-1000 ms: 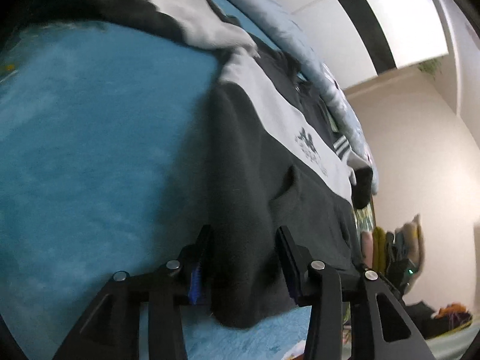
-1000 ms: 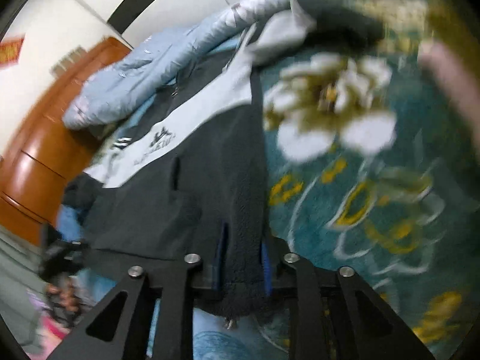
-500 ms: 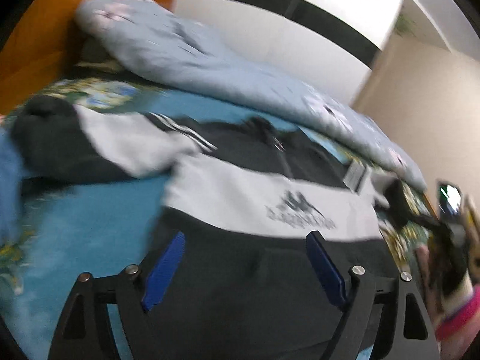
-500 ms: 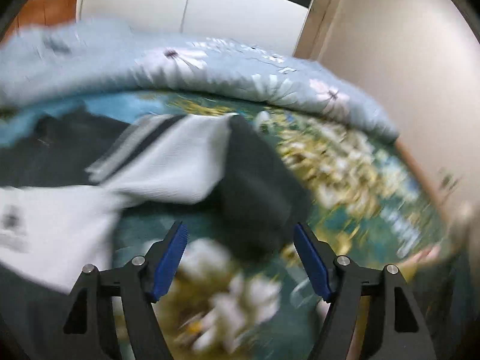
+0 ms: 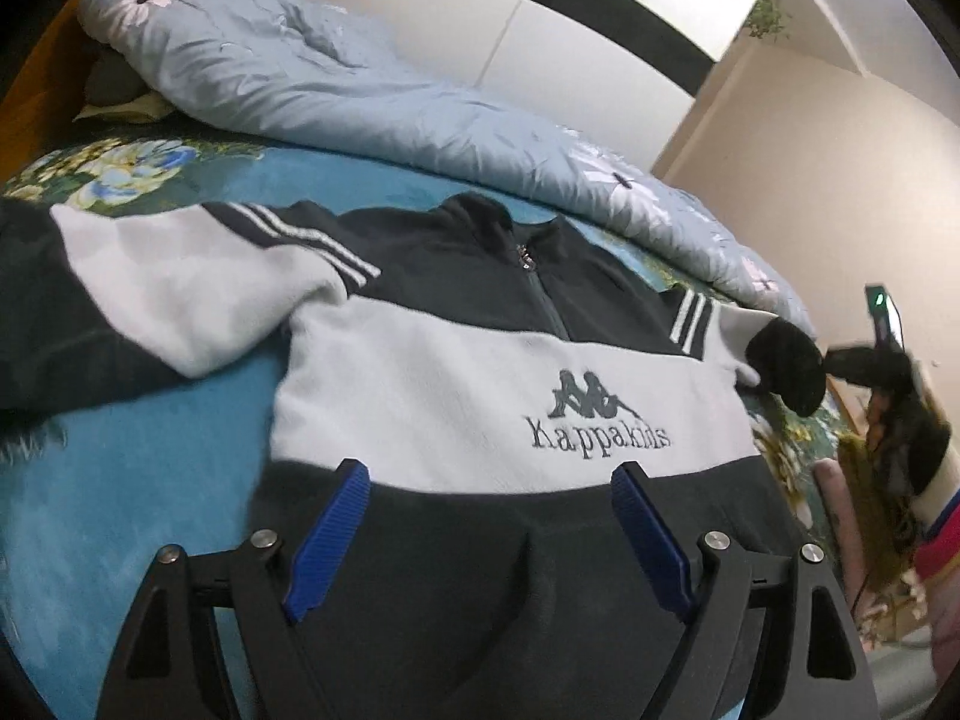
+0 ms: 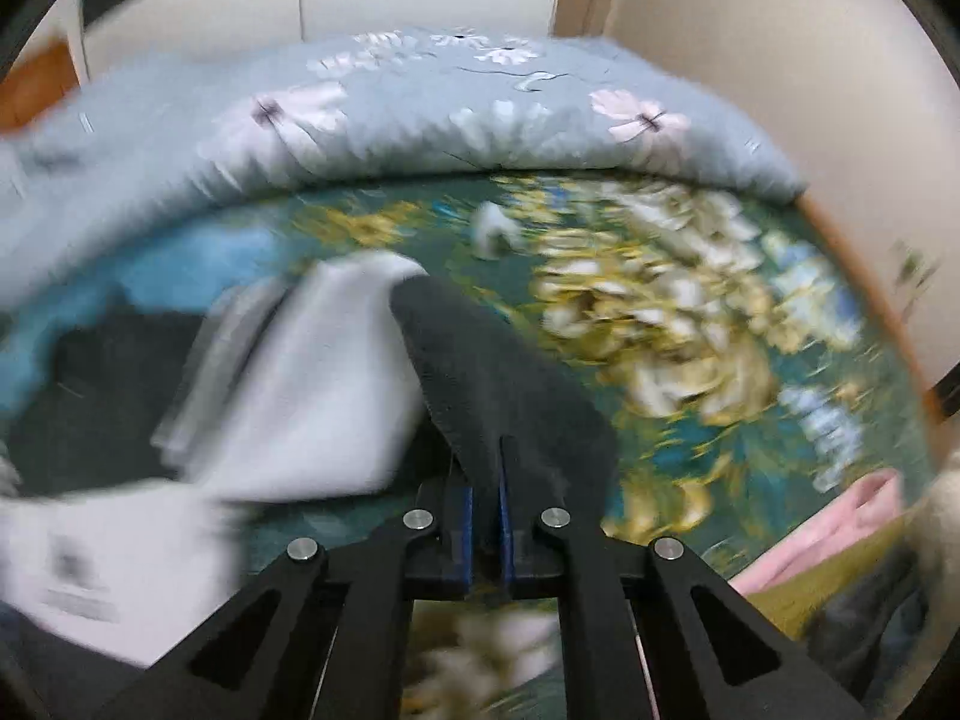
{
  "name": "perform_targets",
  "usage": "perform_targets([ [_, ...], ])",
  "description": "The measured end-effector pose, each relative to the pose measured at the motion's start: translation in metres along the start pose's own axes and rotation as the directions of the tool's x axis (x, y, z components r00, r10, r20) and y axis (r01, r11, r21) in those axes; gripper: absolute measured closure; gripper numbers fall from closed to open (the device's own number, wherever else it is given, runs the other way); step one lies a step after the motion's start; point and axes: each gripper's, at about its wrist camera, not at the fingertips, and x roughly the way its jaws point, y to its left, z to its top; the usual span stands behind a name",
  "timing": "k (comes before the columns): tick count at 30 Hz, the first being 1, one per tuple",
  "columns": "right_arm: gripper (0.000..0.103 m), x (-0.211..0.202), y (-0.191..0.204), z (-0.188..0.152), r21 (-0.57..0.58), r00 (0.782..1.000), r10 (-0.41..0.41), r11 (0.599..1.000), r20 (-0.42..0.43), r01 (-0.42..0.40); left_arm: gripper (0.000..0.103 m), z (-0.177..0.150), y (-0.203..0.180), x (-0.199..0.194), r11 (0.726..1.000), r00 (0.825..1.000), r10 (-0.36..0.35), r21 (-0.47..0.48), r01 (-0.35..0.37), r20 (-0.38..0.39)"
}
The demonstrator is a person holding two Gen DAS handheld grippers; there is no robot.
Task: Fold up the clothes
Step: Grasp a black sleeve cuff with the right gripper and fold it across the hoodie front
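A black and white Kappa sweatshirt (image 5: pixel 480 384) lies face up on the bed, its zip collar towards the quilt. My left gripper (image 5: pixel 489 531) hovers open over the black lower part, with its blue pads wide apart and gripping nothing. The garment's left sleeve (image 5: pixel 180 288) lies bent out to the side. At the far right, my right gripper (image 5: pixel 834 360) holds the other sleeve's black cuff (image 5: pixel 786 366). In the right wrist view the right gripper (image 6: pixel 487 480) is shut on that black cuff (image 6: pixel 480 372), and the sleeve's white part (image 6: pixel 324 372) trails off to the left.
A light blue flowered quilt (image 5: pixel 360 90) is bunched along the far side of the bed, against a wooden headboard (image 5: pixel 36 90). The teal floral bedsheet (image 6: pixel 660 330) lies bare to the right of the sleeve. A pink cloth (image 6: pixel 828 522) sits at the bed's right edge.
Both grippers have let go of the sweatshirt's dark hem. The left one opened wide and drew back above the garment. The right one swung over to the sleeve and shut on its cuff.
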Motion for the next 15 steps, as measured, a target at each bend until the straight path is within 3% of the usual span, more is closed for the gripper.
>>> perform_targets([
  [2, 0.097, -0.021, 0.015, 0.009, 0.039, 0.985, 0.164, 0.986, -0.047, -0.163, 0.018, 0.001, 0.01, -0.012, 1.0, 0.999, -0.018, 0.001, 0.018, 0.045],
  [3, 0.097, -0.031, 0.029, 0.014, 0.049, 0.965, 0.25, 0.968, -0.079, -0.247, 0.018, 0.001, 0.017, -0.017, 1.0, 0.997, -0.028, -0.009, 0.029, 0.067],
  [7, 0.097, -0.049, 0.108, 0.03, -0.014, 0.901, 0.401, 0.912, -0.166, -0.409, 0.018, 0.0, 0.048, -0.033, 0.996, 0.994, -0.044, -0.07, 0.051, 0.104],
  [12, 0.097, -0.033, 0.241, 0.025, -0.163, 0.853, 0.453, 0.85, -0.259, -0.501, 0.018, 0.0, 0.086, -0.051, 0.983, 0.99, -0.013, -0.182, 0.038, 0.139],
  [15, 0.097, -0.01, 0.313, 0.009, -0.231, 0.838, 0.436, 0.823, -0.328, -0.519, 0.018, 0.0, 0.105, -0.06, 0.969, 0.989, 0.011, -0.245, 0.027, 0.15],
])
